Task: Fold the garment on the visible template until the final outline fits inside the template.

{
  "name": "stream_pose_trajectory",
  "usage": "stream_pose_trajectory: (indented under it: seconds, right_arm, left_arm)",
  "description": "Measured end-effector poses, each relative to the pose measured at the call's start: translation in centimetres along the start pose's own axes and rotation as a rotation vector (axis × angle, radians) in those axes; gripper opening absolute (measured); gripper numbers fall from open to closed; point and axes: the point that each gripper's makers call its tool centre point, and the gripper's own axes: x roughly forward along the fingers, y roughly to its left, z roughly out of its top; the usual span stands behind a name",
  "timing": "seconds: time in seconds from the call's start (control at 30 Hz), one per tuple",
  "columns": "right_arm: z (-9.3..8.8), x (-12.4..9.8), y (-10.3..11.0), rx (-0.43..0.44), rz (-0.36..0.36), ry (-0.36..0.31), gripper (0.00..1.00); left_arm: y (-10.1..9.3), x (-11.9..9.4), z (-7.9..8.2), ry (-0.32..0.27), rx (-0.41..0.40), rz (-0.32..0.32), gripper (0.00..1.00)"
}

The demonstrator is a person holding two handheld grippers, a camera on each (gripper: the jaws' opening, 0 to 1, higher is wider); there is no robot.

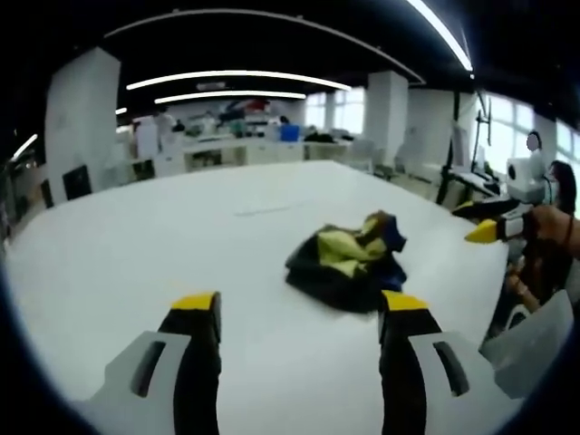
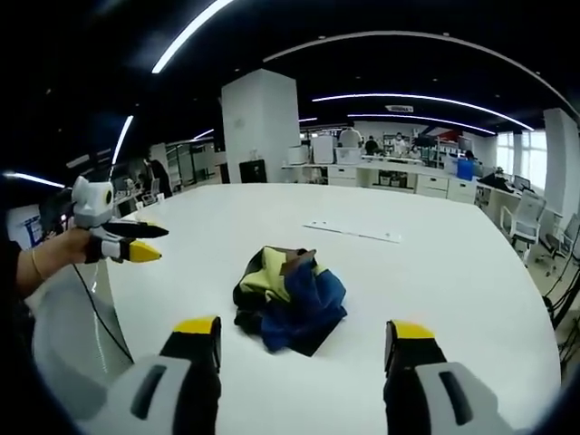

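A: Left gripper [image 1: 300,310], black jaws with yellow tips: spread wide, nothing between them, hovering above the white tabletop [image 1: 136,245]. Same tool seen in right gripper view [image 2: 136,243] at the left edge, held in a hand [image 2: 63,246], jaws there pointing right and close together; cannot tell from that angle.

B: Right gripper [image 2: 305,337]?

A: Also spread wide, empty, above the table. Seen in left gripper view [image 1: 485,220] at the right edge, over the table's rim, yellow tip pointing left.

B: Garment?

A: Crumpled dark garment with yellow and blue panels [image 1: 349,260], bunched in a heap on the tabletop, unfolded. Ahead of the left jaws, nearer the right one, not touching. In right gripper view [image 2: 290,297] lying between and just beyond both jaws, blue part toward the right, yellow on top.

B: Template?

A: Faint thin strip [image 2: 352,231] lying flat on the table beyond the heap, apart from it. Outline too pale to trace.

B: Surroundings?

A: Open office, white pillar [image 2: 263,127], desks [image 2: 390,172], ceiling light strips [image 1: 236,77].
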Motion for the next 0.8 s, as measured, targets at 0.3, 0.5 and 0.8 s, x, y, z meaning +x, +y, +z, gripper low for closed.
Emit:
stream_pose_trajectory:
  seconds: [0.3, 0.5, 0.8]
  right_arm:
    - [-0.5, 2.6, 0.3, 0.019, 0.022, 0.01, 0.63]
    - [-0.8, 4.1, 0.1, 0.015, 0.021, 0.022, 0.51]
    - [-1.2, 6.2, -0.3, 0.018, 0.012, 0.033, 0.35]
  left_arm:
    - [0.5, 2.5, -1.1, 0.032, -0.018, -0.012, 0.48]
    - [0.8, 5.0, -1.2, 0.015, -0.062, -0.037, 0.39]
    - [0.9, 8.7, -1.9, 0.043, -0.087, -0.058, 0.33]
